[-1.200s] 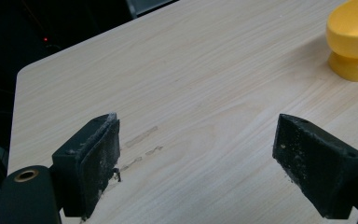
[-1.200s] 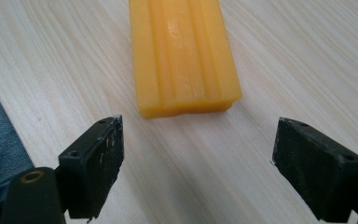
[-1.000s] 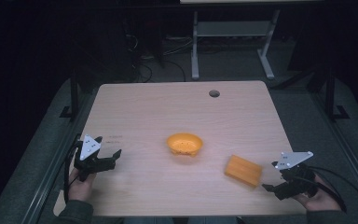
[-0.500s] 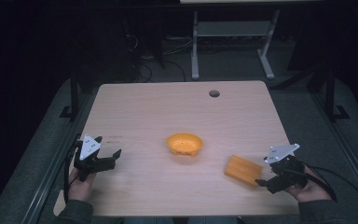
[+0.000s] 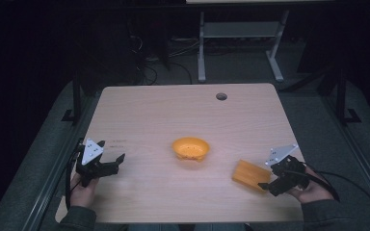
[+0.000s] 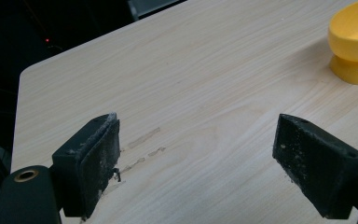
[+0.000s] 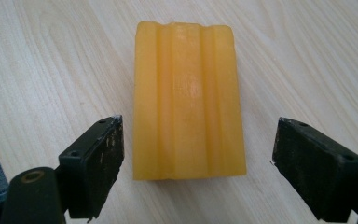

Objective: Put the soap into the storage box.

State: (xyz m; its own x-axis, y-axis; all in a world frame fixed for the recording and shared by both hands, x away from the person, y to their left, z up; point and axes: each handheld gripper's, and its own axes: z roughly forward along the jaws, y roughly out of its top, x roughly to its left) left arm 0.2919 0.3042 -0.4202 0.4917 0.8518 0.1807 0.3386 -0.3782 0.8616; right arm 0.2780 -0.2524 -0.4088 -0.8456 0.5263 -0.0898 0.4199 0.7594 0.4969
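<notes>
Currently the table (image 5: pixel 173 115) carries a yellow dish (image 5: pixel 191 148) at centre. Orange ridged block (image 7: pixel 186 100) lies flat near the right edge, between the spread jaws of the right gripper (image 5: pixel 268 182), untouched. Left gripper (image 5: pixel 113 162) released, over bare wood.

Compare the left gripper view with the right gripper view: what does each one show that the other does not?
Left gripper view alone: a yellow footed dish at the upper right, and faint scuff marks on the wood near one black jaw.
Right gripper view alone: a ridged yellow soap bar lying flat between the jaws, untouched.
Both: the pale wooden table and an open claw.
</notes>
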